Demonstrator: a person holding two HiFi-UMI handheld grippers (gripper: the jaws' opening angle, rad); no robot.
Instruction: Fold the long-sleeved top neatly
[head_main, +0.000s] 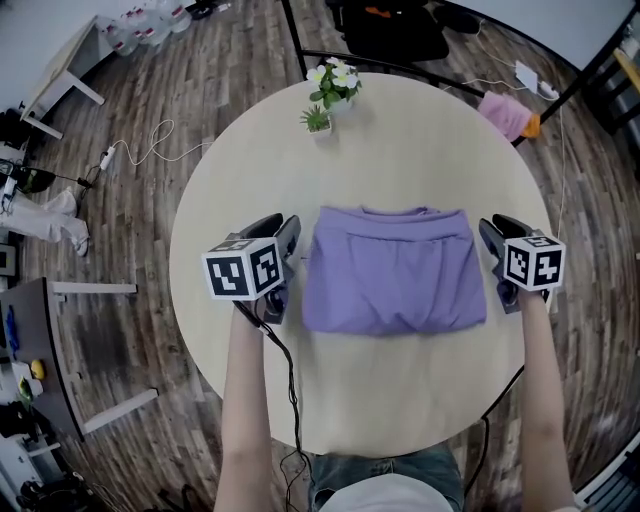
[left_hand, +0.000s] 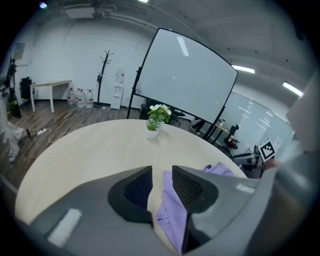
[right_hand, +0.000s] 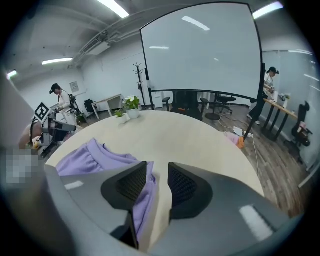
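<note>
The purple top (head_main: 395, 275) lay in the middle of the round table (head_main: 400, 150), with a gripper hanging off each side edge. Both were a bit open and gripping nothing. The left gripper (left_hand: 161, 172) had a narrowish gap, and you could see cloth on the table through it. The right gripper (right_hand: 157, 167) had its gap just off the top's edge. The top was folded into a rough rectangle, neckband at the far edge and soft wrinkles near me. I couldn't make out the sleeves, and the gripper bodies hid most of the top up close.

No word, brand or number was legible anywhere in the room. The only signs were square black-and-white code patterns (head_main: 243, 272) carried on the left gripper (head_main: 283, 226) and the right gripper (head_main: 497, 224).
</note>
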